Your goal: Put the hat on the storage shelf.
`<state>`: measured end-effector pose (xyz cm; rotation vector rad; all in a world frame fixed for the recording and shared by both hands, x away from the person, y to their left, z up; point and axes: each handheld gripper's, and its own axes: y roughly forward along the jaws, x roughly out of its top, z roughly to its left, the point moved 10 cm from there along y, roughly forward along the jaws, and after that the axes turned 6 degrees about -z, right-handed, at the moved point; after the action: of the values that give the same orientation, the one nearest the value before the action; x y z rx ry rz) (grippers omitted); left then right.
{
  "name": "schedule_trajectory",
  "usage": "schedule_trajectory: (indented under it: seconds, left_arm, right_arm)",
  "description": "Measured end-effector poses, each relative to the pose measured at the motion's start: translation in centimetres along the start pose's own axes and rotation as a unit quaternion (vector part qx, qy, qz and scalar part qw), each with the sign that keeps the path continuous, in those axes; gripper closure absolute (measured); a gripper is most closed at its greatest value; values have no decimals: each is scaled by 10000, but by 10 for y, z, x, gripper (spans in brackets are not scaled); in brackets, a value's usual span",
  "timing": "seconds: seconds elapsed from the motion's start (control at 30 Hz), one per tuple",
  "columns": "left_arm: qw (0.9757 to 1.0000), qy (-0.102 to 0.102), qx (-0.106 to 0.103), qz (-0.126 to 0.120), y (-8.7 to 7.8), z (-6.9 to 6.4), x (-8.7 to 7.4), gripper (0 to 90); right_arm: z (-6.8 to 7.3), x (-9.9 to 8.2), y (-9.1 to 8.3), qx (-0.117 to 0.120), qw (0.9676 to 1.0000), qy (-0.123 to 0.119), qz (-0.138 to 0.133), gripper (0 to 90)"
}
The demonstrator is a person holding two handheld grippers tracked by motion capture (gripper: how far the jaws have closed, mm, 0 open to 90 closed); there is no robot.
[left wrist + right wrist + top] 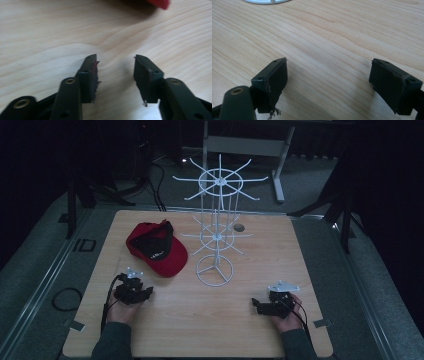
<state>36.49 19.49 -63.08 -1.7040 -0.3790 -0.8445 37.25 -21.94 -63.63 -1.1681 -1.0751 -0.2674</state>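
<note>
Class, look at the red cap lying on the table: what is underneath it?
The red cap rests directly on the wooden table, left of the white wire rack. Bare wood shows all round it. Whatever lies under its crown is covered and cannot be seen.

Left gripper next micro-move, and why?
Probably ease the left gripper forward toward the red cap. Its jaws stand open with bare table between them, and the cap lies just beyond, apart from it, beside the white wire rack.
</note>
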Motion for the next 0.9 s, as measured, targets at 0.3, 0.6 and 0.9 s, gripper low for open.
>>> schedule_trajectory:
  seconds: [0.3,0.6,0.9]
  left_arm:
    - [9988,-206,-285,-355,-9,-14,25,507]
    - [9978,-432,-298,-398,0,-20,47,373]
    - [9956,-768,-444,-314,19,-11,64,374]
  right_arm:
    - [0,0,0,-1,10000,0,1,150]
    - [0,1,1,-8,10000,6,0,149]
    - [0,1,2,-10,10000,1,-1,149]
